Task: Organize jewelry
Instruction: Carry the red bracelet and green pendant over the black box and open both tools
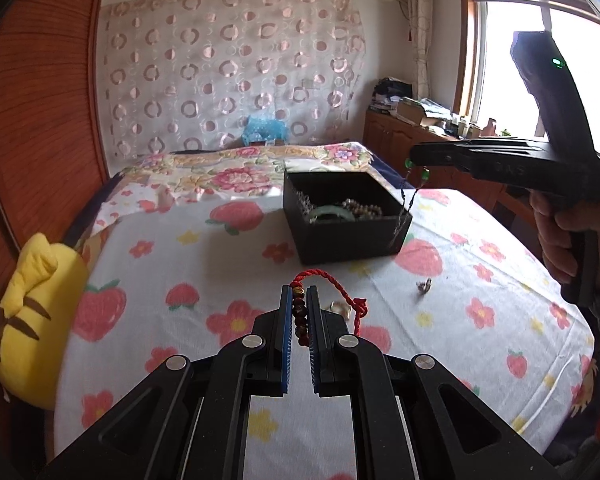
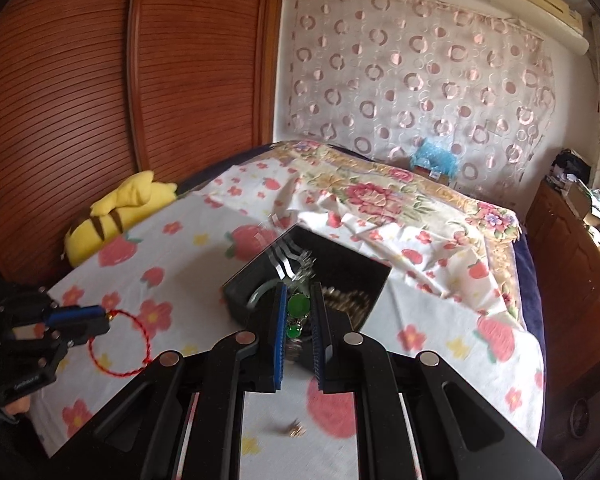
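A black jewelry box [image 1: 348, 226] stands on the strawberry-print cloth [image 1: 204, 280] and holds a green bangle [image 1: 332, 213] and a bead strand [image 1: 362, 207]. My left gripper [image 1: 299, 292] is shut on a red cord bracelet [image 1: 340, 286] with dark beads, held above the cloth in front of the box. In the right wrist view the bracelet [image 2: 118, 342] hangs as a loop from it. My right gripper [image 2: 299, 289] is shut on a green-bead necklace [image 2: 298, 306] and holds it over the box [image 2: 364, 276]; its chain [image 1: 404, 212] dangles at the box's right corner.
Small loose pieces lie on the cloth: one [image 1: 423, 286] to the right of the box, another [image 1: 338, 307] by my left fingers. A yellow plush [image 1: 32, 320] lies at the left edge. A wooden wardrobe [image 2: 100, 80] is on the left, a cabinet [image 1: 412, 140] by the window.
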{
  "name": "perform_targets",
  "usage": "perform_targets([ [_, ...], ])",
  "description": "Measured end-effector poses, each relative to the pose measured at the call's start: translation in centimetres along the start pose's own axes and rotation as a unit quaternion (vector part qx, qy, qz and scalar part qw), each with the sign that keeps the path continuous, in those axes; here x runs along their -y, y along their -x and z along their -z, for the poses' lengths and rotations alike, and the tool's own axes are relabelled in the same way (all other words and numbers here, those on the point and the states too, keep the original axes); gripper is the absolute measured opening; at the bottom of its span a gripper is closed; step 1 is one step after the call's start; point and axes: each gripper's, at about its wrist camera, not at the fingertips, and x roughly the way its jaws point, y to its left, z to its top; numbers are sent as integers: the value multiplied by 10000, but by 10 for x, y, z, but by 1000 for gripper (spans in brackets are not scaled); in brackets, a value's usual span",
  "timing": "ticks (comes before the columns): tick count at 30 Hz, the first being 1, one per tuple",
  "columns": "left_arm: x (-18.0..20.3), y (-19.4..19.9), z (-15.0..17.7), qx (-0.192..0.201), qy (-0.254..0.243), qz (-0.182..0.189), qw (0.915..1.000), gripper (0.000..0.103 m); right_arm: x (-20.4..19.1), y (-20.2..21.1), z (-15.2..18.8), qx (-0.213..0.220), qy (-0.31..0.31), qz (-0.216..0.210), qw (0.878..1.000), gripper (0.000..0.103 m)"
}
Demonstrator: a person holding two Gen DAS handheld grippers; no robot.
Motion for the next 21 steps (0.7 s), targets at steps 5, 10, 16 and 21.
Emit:
perform_targets([
  [5, 4, -10, -23, 114, -140, -29, 9998, 6, 15, -16, -16, 3, -101, 137, 9999, 13],
  [10, 4, -20, -41, 179, -243, -92, 9995, 6, 26, -24, -27, 44, -273, 165, 9995, 13],
  [16, 7, -38, -58, 140, -341, -169, 9992, 6, 34, -37, -26, -52, -443, 112, 9989, 13],
  [21, 14, -54, -68, 98, -443, -204, 9988, 6, 41, -54, -14, -290, -624, 8, 9976, 13],
])
